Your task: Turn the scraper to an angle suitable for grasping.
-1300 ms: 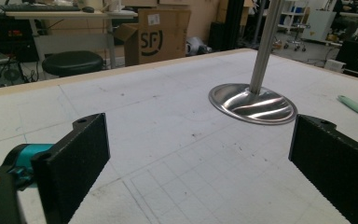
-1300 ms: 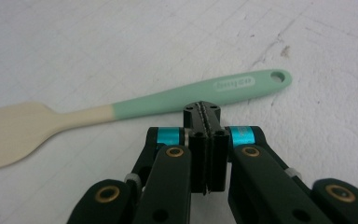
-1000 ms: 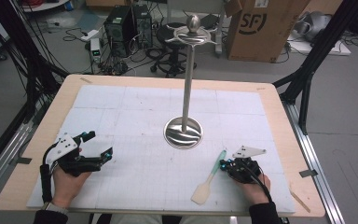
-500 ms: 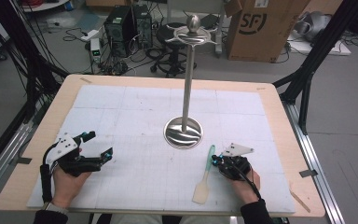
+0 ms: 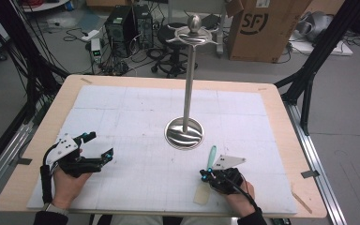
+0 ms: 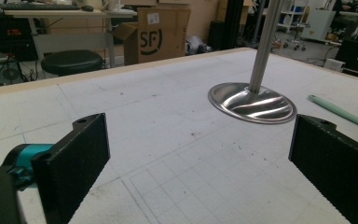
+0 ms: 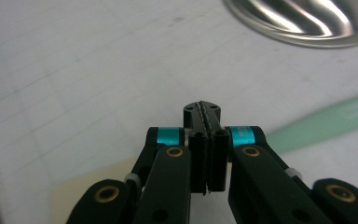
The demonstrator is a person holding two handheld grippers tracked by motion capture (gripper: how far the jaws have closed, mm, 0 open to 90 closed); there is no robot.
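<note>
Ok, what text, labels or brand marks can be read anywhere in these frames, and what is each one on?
"SF": printed on the cardboard box behind the table, also seen in the left gripper view.
Small white label near the top of that box: too small to read.
Spatula, stand and mat: no writing, just grid lines on the mat.

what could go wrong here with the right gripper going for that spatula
The right gripper has its jaws pressed shut above the spatula, so it may push the tool instead of gripping it. The spatula lies flat on the mat, leaving little to pinch. The stand sits close by and could be bumped.
</note>
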